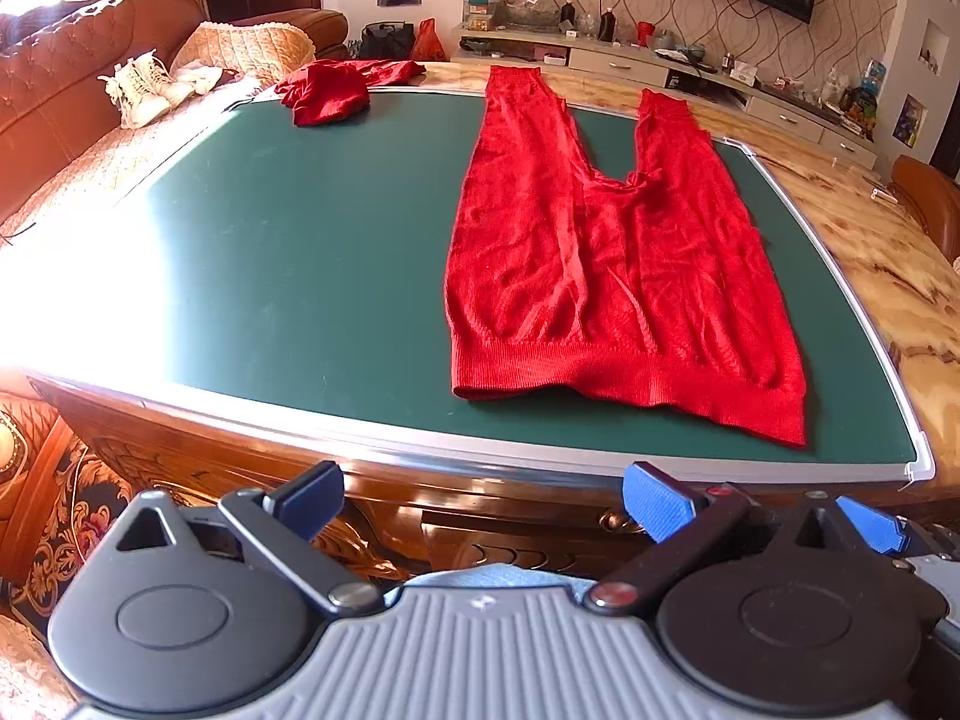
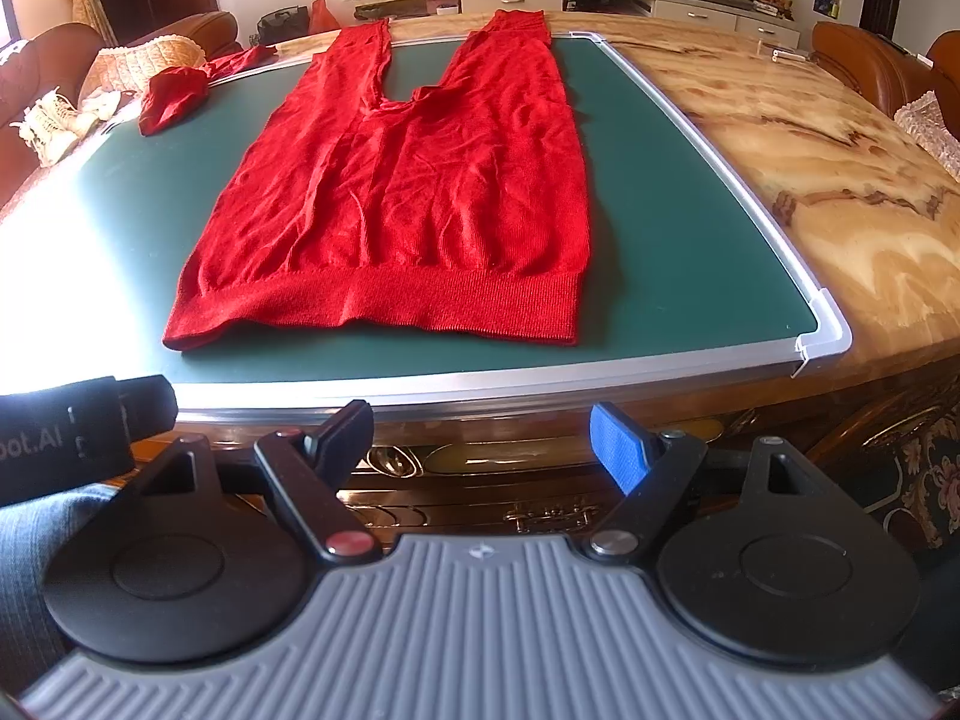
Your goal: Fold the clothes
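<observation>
Left wrist view has your left claw (image 1: 483, 501) hanging off the near edge of the counter (image 1: 870, 252), tilted down toward it, jaws spread wide with nothing between them; one pad shows dark, the other bright blue. The red knit trousers (image 1: 600, 276) lie flat on the green mat (image 1: 300, 252), waistband toward you and just short of the mat's silver rim, the two legs running away from you and splitting in a narrow V, their cuffs reaching past the far rim onto the marbled counter top. From this view the trousers sit ahead and to the right of your claw, not touched by it. A second red garment (image 1: 327, 90) lies crumpled at the far left corner of the mat, well apart from the trousers. The right wrist view puts your right claw (image 2: 483, 441) in front of the counter edge as well, jaws apart and empty, with the waistband of the trousers (image 2: 390, 300) straight ahead of it and somewhat wrinkled at its left corner. The crumpled garment (image 2: 174, 99) shows at far left there, and part of the other gripper's black body (image 2: 66, 432) juts in at the left edge. A brown sofa (image 1: 54, 78) with pale shoes (image 1: 141, 87) stands beyond the counter
</observation>
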`<action>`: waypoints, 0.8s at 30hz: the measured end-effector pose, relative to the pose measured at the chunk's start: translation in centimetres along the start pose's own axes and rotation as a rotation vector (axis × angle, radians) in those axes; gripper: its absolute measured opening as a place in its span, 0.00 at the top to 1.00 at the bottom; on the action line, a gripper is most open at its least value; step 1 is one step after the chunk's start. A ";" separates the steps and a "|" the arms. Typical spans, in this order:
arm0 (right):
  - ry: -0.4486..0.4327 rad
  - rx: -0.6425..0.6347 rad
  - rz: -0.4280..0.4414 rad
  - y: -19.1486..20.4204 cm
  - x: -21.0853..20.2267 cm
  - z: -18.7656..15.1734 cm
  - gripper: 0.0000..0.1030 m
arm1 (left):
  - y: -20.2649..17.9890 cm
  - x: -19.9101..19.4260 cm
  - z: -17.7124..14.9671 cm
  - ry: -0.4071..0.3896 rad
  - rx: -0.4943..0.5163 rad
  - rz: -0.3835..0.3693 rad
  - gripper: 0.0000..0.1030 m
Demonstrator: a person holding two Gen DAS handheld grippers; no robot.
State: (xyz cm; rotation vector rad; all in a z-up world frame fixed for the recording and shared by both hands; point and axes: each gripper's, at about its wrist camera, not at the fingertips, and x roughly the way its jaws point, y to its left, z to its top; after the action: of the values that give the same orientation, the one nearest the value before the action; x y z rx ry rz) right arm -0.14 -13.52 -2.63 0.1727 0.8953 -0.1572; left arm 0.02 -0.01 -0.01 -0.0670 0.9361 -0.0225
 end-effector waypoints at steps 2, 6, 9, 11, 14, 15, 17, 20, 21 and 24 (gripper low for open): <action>0.001 -0.003 -0.006 0.0 0.1 0.0 0.15 | 0.0 0.1 0.0 0.002 0.002 0.006 0.01; 0.002 0.007 -0.003 -0.2 0.3 0.1 0.15 | -0.1 0.2 0.1 0.007 0.007 0.018 0.01; 0.002 0.010 -0.002 -0.3 -0.2 0.2 0.15 | -0.1 0.2 0.1 0.007 0.011 0.026 0.01; 0.001 0.010 -0.001 -0.4 -0.2 0.1 0.15 | -0.3 0.3 -0.1 -0.002 0.014 0.027 0.01; -0.005 0.004 -0.004 -0.4 0.0 0.0 0.15 | -0.1 0.1 -0.1 -0.006 0.013 0.023 0.01; -0.004 0.005 -0.003 -0.4 0.0 0.0 0.15 | -0.1 0.1 -0.1 -0.004 0.012 0.023 0.01; -0.003 0.006 -0.003 -0.4 0.0 0.0 0.15 | -0.1 0.2 -0.1 -0.002 0.011 0.021 0.01; -0.001 0.008 -0.002 -0.4 0.0 0.0 0.15 | -0.1 0.2 -0.1 -0.005 0.015 0.023 0.01; 0.000 0.009 -0.002 -0.4 0.0 0.0 0.15 | -0.2 0.2 -0.1 -0.007 0.018 0.027 0.01; 0.001 0.009 -0.002 -0.4 0.1 0.0 0.15 | -0.3 0.2 0.0 -0.008 0.020 0.030 0.01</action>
State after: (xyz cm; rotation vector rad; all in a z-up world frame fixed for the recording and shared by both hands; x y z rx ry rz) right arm -0.19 -13.90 -2.72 0.1804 0.8962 -0.1630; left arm 0.09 -0.29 -0.15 -0.0345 0.9289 -0.0040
